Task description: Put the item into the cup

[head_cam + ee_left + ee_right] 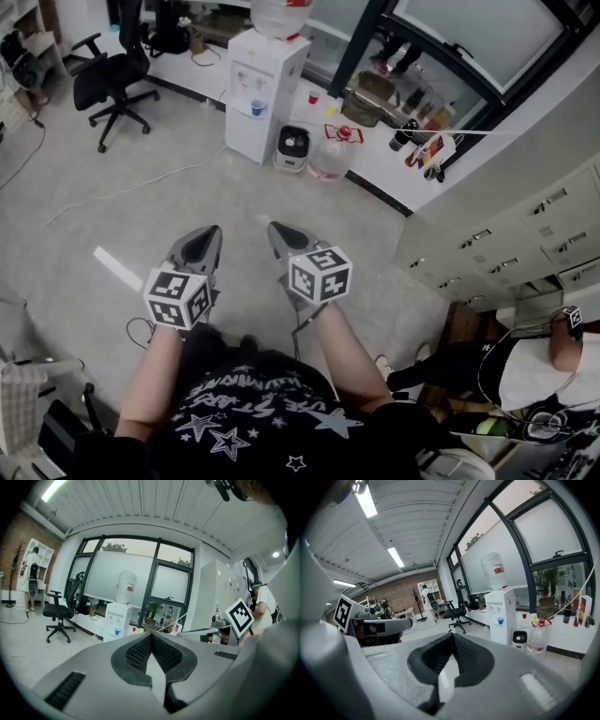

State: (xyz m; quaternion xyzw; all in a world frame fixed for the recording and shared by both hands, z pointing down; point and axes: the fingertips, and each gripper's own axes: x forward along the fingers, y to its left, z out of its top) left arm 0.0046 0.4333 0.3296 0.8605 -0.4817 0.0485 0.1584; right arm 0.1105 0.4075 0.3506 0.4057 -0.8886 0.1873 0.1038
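Both claws are closed on nothing. The left claw (211,232) and the right claw (275,228) each press their ribbed black pads (138,651) together, and both point forward over the grey floor (141,216) toward a white water dispenser (265,89). A small blue cup (258,108) stands upright in the dispenser's recess, its contents too small to tell. A small red cup (313,97) sits on the white ledge (384,173) behind. Which thing is the item cannot be told.
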